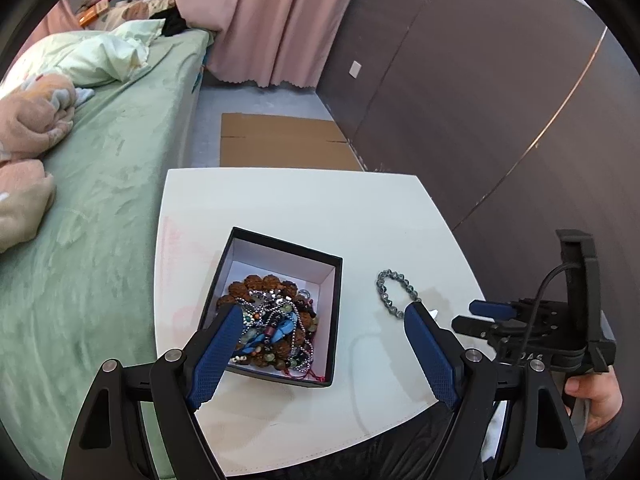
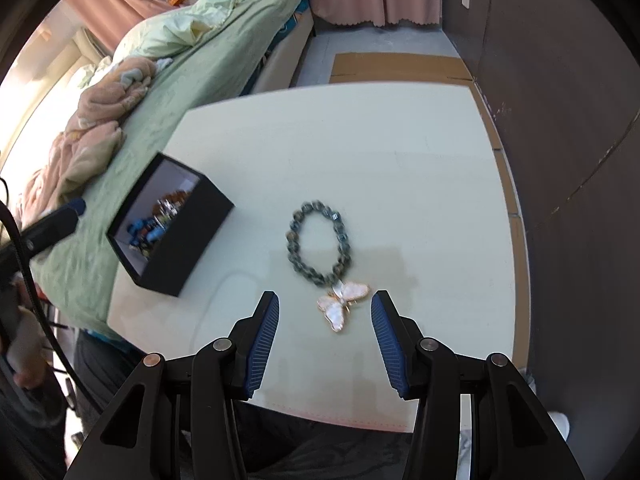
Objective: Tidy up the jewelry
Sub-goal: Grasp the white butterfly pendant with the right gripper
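Observation:
A black box [image 1: 280, 242] with a white inside stands on the white table [image 1: 288, 204], holding a tangled heap of bead strings and chains [image 1: 272, 320]. My left gripper [image 1: 324, 317] hovers open over the box's near half, nothing between its pads. To the box's right lies a grey bead bracelet [image 1: 394, 293] [image 2: 316, 245], with a pearly butterfly ornament [image 2: 343, 305] at its near end. My right gripper [image 2: 325, 301] is open just above the butterfly, its pads apart from it. The same gripper [image 1: 482, 318] shows at the right in the left wrist view.
A bed with a green sheet [image 1: 92, 208] and rumpled pink blankets [image 2: 96, 120] runs along the table's left side. A dark wall [image 1: 480, 100] stands to the right. Flat cardboard [image 1: 280, 144] lies on the floor beyond the table [image 2: 400, 140]. A hand [image 1: 592, 396] holds the right gripper.

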The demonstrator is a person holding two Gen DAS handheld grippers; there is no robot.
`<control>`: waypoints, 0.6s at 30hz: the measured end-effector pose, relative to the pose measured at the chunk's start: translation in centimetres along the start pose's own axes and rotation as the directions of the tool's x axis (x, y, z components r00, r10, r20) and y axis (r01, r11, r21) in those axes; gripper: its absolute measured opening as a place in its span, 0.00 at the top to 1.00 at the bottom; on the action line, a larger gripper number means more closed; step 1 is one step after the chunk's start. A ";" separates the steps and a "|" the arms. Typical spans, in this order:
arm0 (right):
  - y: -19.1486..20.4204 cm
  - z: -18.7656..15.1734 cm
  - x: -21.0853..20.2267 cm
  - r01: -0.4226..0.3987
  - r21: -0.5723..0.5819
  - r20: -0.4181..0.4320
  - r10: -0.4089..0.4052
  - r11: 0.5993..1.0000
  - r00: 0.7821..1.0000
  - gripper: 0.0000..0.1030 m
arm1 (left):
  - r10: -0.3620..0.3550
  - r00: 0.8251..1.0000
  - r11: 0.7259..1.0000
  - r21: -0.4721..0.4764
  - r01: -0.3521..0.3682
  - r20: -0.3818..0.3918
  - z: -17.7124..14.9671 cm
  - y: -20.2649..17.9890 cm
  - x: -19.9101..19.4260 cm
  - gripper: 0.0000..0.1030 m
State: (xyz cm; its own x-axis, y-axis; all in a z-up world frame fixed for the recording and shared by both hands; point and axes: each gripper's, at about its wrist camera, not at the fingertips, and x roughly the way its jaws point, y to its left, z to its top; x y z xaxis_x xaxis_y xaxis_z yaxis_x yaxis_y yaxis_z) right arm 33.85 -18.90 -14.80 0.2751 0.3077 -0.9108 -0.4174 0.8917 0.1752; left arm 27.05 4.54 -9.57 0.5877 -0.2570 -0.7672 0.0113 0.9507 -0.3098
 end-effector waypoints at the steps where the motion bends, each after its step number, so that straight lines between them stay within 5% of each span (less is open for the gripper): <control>1: -0.2 -0.2 0.4 -0.003 0.006 -0.008 0.003 1.000 1.000 0.53 | 0.003 1.000 1.000 0.005 -0.003 -0.003 0.0 -0.1 0.1 0.19; 8: -1.7 -1.2 3.6 -0.047 0.125 -0.037 0.052 0.991 0.998 0.54 | 0.013 1.000 1.000 0.019 -0.013 -0.024 0.1 -0.5 0.9 0.19; 18: -2.6 -0.7 5.5 -0.059 0.237 -0.012 0.064 0.970 0.998 0.73 | 0.023 0.999 0.999 0.027 -0.022 -0.031 0.4 -1.0 1.4 0.19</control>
State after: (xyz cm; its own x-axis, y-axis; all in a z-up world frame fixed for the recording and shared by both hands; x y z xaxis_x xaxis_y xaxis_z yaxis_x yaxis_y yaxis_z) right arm 35.82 -19.77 -20.51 0.2377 0.3603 -0.9020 -0.2154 0.9251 0.3128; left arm 28.16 3.33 -10.10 0.5628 -0.2403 -0.7909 0.0201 0.9605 -0.2774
